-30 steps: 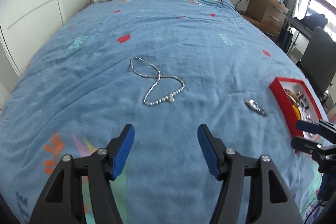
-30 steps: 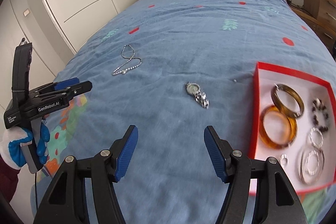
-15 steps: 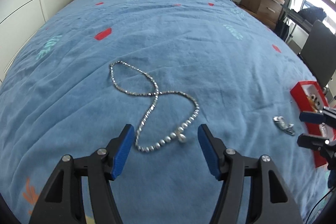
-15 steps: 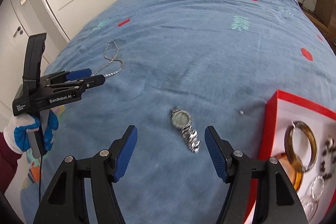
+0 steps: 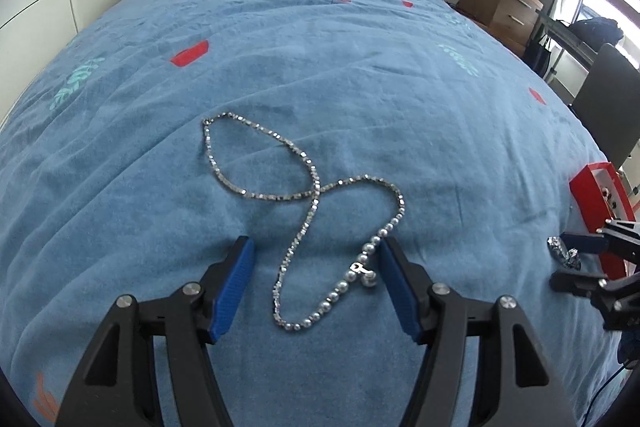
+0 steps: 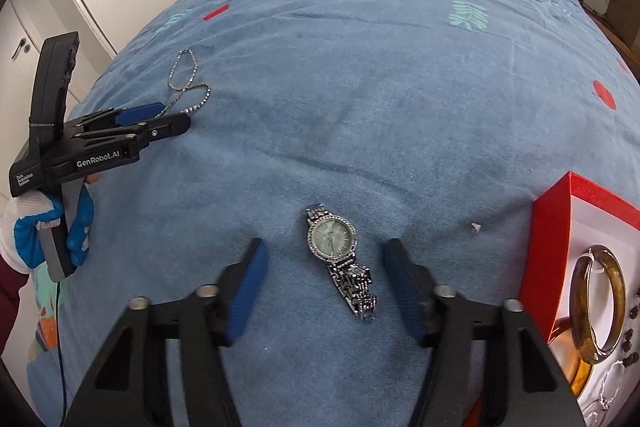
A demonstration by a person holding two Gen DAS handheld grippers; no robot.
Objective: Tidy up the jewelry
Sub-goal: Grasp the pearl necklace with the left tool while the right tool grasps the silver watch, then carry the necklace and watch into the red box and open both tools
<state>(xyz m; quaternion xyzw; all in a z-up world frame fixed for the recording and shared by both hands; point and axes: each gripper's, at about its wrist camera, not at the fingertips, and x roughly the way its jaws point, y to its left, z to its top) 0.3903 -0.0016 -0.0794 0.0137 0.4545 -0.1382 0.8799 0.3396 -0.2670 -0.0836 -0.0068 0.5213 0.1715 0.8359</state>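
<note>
Both claws down over jewelry on the blue bedspread (image 5: 320, 59)

Your left gripper (image 5: 316, 267) gapes around the silver beaded necklace (image 5: 304, 203); your right gripper (image 6: 324, 267), jaws just narrowing (untouching), straddles the silver watch (image 6: 340, 259), red box (image 6: 548, 227) right.

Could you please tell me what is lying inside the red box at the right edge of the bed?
The red box holds amber bangles, dark beads and silvery rings; the rest is out of frame.

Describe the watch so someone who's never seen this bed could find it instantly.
On the blue bedspread, look just left of the red box of bangles. The watch lies flat there: silver, pale round dial, metal link band. The only other loose piece, a long beaded necklace, lies far left.
</note>
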